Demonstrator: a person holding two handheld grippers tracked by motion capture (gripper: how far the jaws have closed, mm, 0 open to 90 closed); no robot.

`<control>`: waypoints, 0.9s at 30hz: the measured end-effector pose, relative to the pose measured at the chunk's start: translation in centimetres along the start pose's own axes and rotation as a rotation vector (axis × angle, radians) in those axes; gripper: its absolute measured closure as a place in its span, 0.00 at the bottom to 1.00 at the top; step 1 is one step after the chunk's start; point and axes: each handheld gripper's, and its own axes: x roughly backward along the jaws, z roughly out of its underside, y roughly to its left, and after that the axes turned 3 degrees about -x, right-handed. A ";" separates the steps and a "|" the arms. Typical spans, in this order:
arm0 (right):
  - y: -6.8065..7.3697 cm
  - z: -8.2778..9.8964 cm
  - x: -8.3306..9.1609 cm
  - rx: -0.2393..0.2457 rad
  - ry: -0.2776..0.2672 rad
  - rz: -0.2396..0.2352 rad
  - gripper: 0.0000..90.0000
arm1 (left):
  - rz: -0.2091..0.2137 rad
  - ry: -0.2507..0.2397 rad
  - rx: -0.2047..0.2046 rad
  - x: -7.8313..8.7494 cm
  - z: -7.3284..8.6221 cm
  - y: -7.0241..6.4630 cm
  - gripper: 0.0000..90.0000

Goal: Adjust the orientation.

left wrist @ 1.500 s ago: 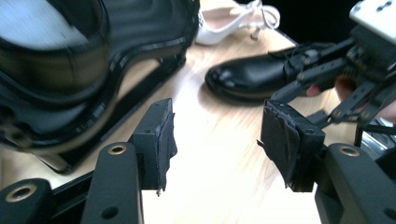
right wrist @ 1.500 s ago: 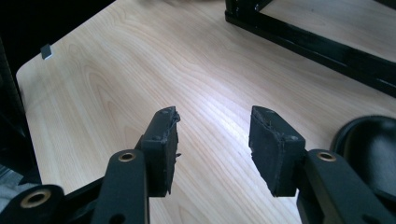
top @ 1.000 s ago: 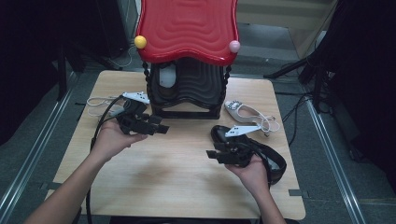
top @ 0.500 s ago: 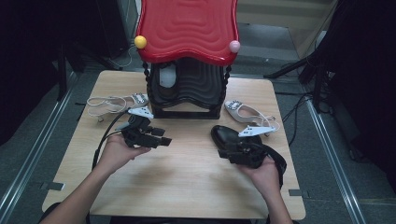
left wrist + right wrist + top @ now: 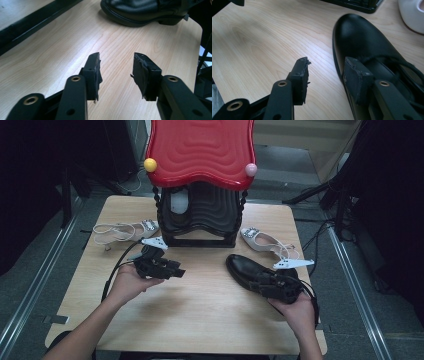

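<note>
On the near half of the desk, two hand-held grippers are seen at work above pale wood. The right gripper is held at the heel end of a black shoe, which lies on its sole right of centre, toe turned toward the rack; its fingers are spread, one set inside the shoe's opening and the other outside over bare wood, and whether the shoe's side is actually pinched cannot be told. The left gripper is held low over the desk left of centre, aimed across at the shoe, well apart from it; its fingers have just been closing, yet a gap remains between them and nothing is caught there. Farther back, a black rack stands at the middle of the desk under a red wavy top, with a yellow ball and a pink ball at its front corners. Two white shoes are laid beside the rack, one to its left and one to its right.
</note>
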 end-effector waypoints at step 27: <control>-2.3 2.8 4.6 -0.063 0.028 0.123 0.70 | 0.005 0.006 -0.001 -0.8 -0.3 0.5 0.64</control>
